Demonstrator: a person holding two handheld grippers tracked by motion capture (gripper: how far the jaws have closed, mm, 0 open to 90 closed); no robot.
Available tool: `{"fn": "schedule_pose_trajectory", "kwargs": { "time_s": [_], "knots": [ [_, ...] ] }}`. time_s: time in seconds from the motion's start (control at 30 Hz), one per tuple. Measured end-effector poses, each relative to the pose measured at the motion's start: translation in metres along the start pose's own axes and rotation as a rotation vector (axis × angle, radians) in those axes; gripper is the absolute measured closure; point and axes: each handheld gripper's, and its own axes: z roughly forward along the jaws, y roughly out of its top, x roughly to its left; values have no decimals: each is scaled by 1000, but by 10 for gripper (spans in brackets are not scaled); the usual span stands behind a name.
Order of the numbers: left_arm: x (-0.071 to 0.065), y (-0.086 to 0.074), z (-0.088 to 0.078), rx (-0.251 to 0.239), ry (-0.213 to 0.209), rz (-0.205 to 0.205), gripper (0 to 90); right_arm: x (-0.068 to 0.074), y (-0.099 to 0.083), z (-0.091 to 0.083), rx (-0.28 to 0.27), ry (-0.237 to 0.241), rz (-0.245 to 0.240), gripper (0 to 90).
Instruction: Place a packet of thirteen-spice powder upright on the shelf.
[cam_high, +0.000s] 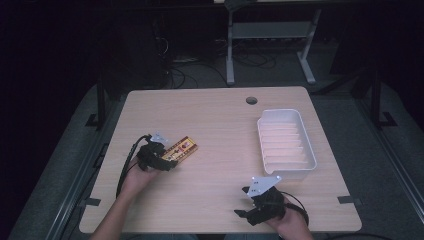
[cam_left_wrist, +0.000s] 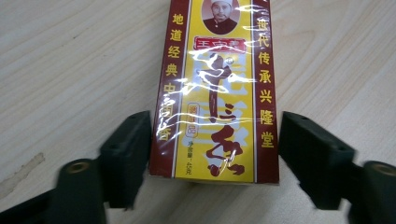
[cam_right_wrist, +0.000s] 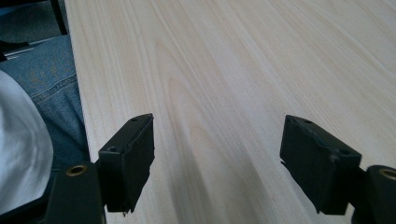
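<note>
A flat yellow and dark red box (cam_high: 183, 147) with Chinese print lies on the left half of the wooden table (cam_high: 220, 125). My left gripper (cam_high: 167, 157) has come in from the box's near end. In the left gripper view the box (cam_left_wrist: 215, 70) reaches between the two jaws of the left gripper (cam_left_wrist: 215, 123). The jaws stand wide apart, right beside the box's long edges, and I see no squeeze on it. My right gripper (cam_high: 244, 216) hovers by the table's front edge, right of the middle. The right gripper (cam_right_wrist: 217, 126) is open over bare wood.
A white ribbed plastic tray (cam_high: 305, 145) stands at the right side of the table. A round cable hole (cam_high: 251, 100) sits near the far edge. The table's near edge (cam_right_wrist: 77, 70) runs beside the person's jeans (cam_right_wrist: 46, 84).
</note>
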Motion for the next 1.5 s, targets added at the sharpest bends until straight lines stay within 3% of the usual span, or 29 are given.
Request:
{"fn": "schedule_pose_trajectory", "kwargs": {
  "time_s": [0.37, 0.57, 0.9, 1.27, 1.5],
  "knots": [
    [0, 0, 1, 11, 1, 8, 319, 0, 0, -1, -3, -2, -3, 254],
    [-6, 1, -2, 26, 35, 44, 327, 0, 1, -1, -9, -4, 3, 253],
    [-16, 2, -18, -24, 45, 82, 330, 0, 3, 0, -18, -2, 10, 254],
    [-45, 0, -43, -94, 31, 158, 330, -1, 12, 0, -54, 42, 88, 248],
    [-65, -10, -49, -129, 8, 187, 330, -7, 27, -4, -65, 79, 177, 175]
  ]
}}
